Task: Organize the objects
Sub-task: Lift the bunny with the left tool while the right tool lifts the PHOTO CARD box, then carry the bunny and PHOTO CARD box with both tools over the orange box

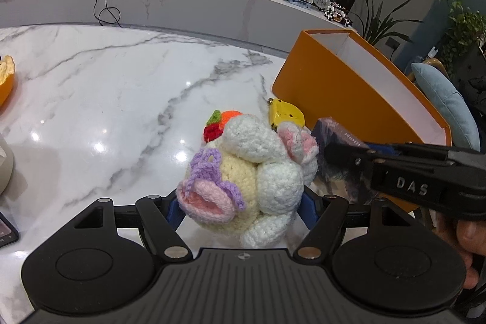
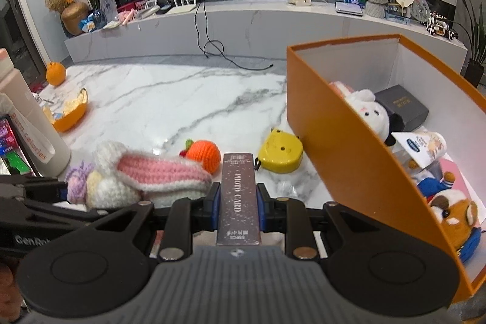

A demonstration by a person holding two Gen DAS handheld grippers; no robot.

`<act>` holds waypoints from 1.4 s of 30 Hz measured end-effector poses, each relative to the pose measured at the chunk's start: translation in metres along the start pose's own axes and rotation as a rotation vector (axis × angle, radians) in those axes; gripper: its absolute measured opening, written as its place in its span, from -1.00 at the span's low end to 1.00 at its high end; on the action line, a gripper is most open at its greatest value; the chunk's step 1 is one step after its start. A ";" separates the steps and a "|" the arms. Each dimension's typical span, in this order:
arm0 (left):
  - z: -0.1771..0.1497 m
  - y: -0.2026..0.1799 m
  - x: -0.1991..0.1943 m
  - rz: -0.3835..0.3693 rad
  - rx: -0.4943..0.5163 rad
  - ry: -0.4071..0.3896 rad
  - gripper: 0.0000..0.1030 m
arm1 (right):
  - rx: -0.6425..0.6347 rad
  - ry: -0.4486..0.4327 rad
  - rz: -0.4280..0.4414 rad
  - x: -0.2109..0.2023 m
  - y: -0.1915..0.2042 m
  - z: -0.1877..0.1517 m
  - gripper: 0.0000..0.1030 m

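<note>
A crocheted white, cream and pink bunny (image 1: 246, 175) is being pinched by the left gripper (image 1: 241, 207); a dark rectangular photo card box (image 2: 239, 196) is being clamped by the right gripper (image 2: 238, 210), with an open orange cardboard box (image 2: 343, 148) at two o'clock.

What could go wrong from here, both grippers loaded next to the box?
1. The left gripper and right gripper sit close together; they could collide heading for the box.
2. The card box is long and pinched near one end, so it may pivot or clip the wall.
3. The floppy crochet bunny may snag the rim.
</note>
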State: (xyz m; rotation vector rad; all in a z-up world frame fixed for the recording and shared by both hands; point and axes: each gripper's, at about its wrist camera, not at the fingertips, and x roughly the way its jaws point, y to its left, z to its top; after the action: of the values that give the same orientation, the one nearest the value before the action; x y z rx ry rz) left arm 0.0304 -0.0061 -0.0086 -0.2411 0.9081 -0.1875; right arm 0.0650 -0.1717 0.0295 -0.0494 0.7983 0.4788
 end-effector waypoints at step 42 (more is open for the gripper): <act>0.057 -0.110 -0.022 0.047 0.288 -0.054 0.62 | 0.245 -0.267 -0.042 -0.085 -0.094 0.030 -0.53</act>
State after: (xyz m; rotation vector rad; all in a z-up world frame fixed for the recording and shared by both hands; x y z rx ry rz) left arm 0.0564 -0.0984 0.0732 0.0420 0.8218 -0.2639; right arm 0.0748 -0.2821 0.0972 0.2210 0.5869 0.3361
